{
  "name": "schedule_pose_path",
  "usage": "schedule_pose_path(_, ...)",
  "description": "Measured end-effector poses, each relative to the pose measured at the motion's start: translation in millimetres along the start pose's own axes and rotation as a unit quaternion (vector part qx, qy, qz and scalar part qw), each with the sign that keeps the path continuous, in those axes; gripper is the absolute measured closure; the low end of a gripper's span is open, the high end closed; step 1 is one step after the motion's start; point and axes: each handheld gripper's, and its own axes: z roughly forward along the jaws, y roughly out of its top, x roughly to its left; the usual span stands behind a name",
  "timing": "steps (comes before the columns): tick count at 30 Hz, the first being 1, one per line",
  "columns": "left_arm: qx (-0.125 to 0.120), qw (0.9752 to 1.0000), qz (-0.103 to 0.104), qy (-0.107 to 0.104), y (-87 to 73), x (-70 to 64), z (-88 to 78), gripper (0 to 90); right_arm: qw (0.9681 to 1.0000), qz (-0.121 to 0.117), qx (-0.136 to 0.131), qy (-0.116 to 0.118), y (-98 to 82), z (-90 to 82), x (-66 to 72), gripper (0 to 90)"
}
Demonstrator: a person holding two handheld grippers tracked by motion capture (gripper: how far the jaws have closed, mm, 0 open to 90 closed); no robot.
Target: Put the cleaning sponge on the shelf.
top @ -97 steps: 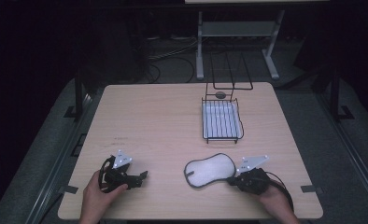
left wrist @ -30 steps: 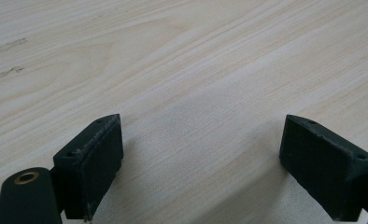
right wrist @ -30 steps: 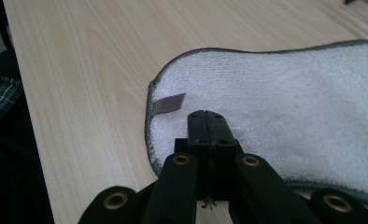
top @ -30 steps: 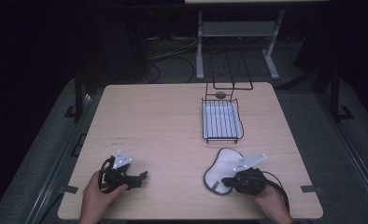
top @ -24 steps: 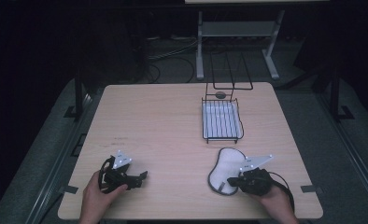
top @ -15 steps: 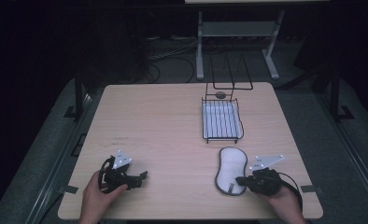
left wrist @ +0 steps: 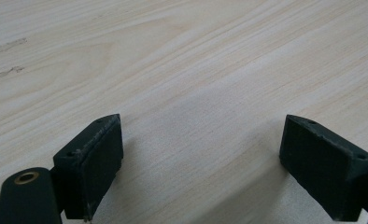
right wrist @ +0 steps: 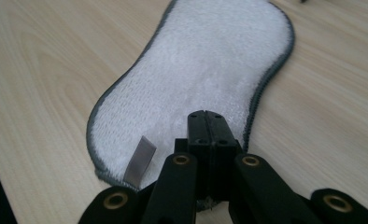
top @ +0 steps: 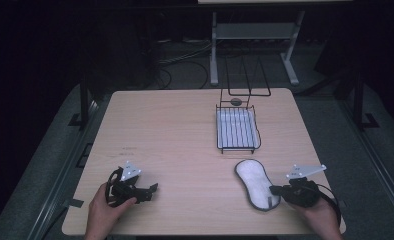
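We are dragging the pad [top: 256, 184] across the table [top: 175, 130] with the right gripper [top: 274, 190], and the job now is to keep that drag clean. In our judgement the pad wants to stay flat as it is sliding, so we are aiming to keep the gripper low and level and pull along the pad's length; lifting the pinched end would fold it, and a sideways tug would swing the far end round. The rack [top: 237, 129] is standing just beyond the pad's far end, apart from it, so if the pad is going there we are needing a straight, slow line toward it.

In the right gripper view the right gripper [right wrist: 208, 116] is having its 2 jaws pressed together, clamped on the near end of the pad [right wrist: 196, 74], beside a small grey tag [right wrist: 140, 158]. The grip is looking shallow, close to the grey edging, so a jerk could pull it loose.

The pad is lying on the table near its front right corner, white face up.

The left gripper [top: 152, 188] is resting on the table at front left. In the left gripper view its jaws are standing wide apart around bare wood, holding nothing.
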Motion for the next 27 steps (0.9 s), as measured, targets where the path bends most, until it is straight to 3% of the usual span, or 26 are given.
schedule_pose_path(14,0.000,1.0000,0.000,0.000,0.0,0.0,0.0,12.7,0.9987,0.030,-0.003,-0.040,-7.2,-13.6,-28.5,89.7)
schedule_pose_path(19,0.000,1.0000,0.000,0.000,0.0,0.0,0.0,12.8,0.9988,0.028,-0.005,-0.039,-6.4,-13.9,-34.6,89.4)
schedule_pose_path(22,0.000,1.0000,0.000,0.000,0.0,0.0,0.0,12.8,0.9991,0.030,-0.013,-0.025,-3.6,-17.0,-32.6,76.9)
schedule_pose_path(23,0.000,1.0000,0.000,0.000,0.0,0.0,0.0,12.7,0.9991,0.030,-0.013,-0.025,-3.6,-17.0,-32.6,76.9)
schedule_pose_path(27,0.000,1.0000,0.000,0.000,0.0,0.0,0.0,12.8,0.9991,0.033,-0.023,-0.012,2.2,-16.1,-29.2,50.9)
